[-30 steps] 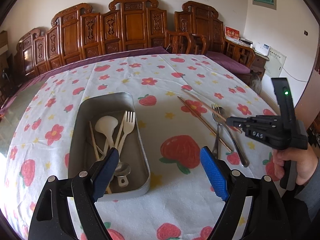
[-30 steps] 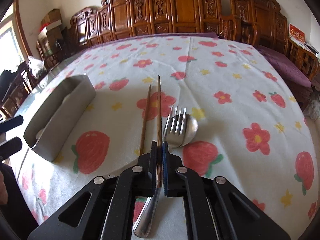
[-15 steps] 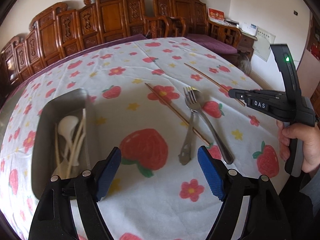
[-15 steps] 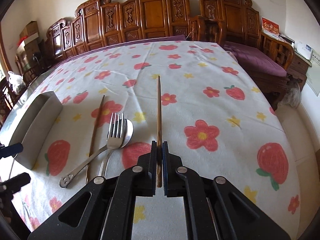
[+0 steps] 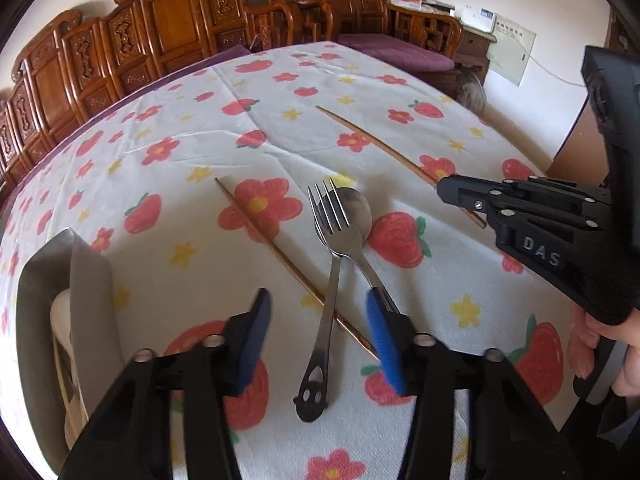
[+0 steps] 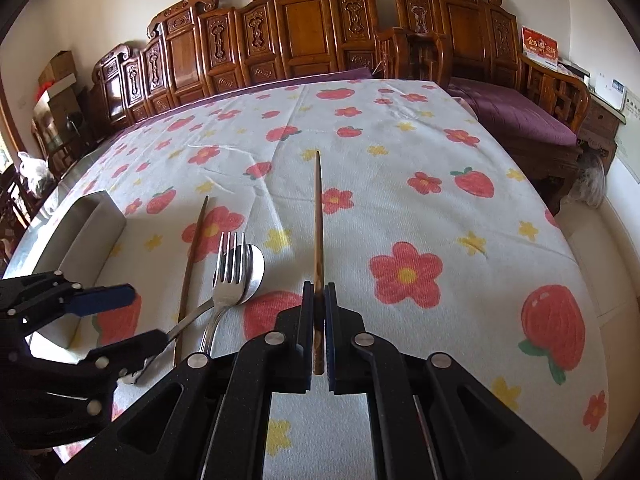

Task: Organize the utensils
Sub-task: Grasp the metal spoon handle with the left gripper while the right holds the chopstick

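A row of carved, reddish-brown wooden chair backs [image 6: 304, 36] stands along the far edge of the table, which is covered by a white cloth printed with red strawberries, red flowers and yellow stars [image 6: 420, 184]. To the right a carved wooden bench with a purple seat cushion [image 6: 524, 116] runs along a cream plaster wall [image 6: 100, 12], with a red-and-gold printed card [image 6: 539, 47] propped at its end and a pale wall panel [image 5: 512, 50] beyond it. Stacked cardboard boxes [image 6: 56, 76] sit in the far left corner, and soft daylight falls evenly across the cloth.

Fork [image 5: 328, 240] over spoon [image 5: 357, 216] — right of chopstick [image 5: 280, 252]
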{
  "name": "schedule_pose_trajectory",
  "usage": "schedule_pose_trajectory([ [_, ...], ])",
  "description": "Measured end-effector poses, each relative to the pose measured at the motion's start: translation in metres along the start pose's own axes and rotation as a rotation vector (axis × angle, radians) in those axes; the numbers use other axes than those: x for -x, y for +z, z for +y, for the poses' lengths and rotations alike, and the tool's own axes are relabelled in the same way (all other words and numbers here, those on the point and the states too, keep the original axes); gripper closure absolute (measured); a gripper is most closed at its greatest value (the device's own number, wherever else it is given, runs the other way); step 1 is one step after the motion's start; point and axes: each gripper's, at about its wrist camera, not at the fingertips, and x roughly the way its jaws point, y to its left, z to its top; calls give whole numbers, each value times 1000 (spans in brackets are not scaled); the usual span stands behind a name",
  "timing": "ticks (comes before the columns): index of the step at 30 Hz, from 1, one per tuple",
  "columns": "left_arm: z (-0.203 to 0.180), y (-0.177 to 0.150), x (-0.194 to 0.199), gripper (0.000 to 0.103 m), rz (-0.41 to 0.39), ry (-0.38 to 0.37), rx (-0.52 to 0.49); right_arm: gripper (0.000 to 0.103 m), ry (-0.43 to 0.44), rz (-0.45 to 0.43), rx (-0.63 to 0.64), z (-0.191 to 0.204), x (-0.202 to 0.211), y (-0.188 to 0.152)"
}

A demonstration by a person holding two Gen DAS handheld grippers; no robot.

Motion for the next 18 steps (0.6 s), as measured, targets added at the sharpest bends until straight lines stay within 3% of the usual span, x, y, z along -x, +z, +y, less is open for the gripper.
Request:
schedule_pose_trajectory([
  [11,5,-4,-19,85,97,-31,46,97,20,12,-16,3,-3,0],
  [18,7,-14,-16,85,114,-29,24,97,21,16,-12,5,-4,0],
])
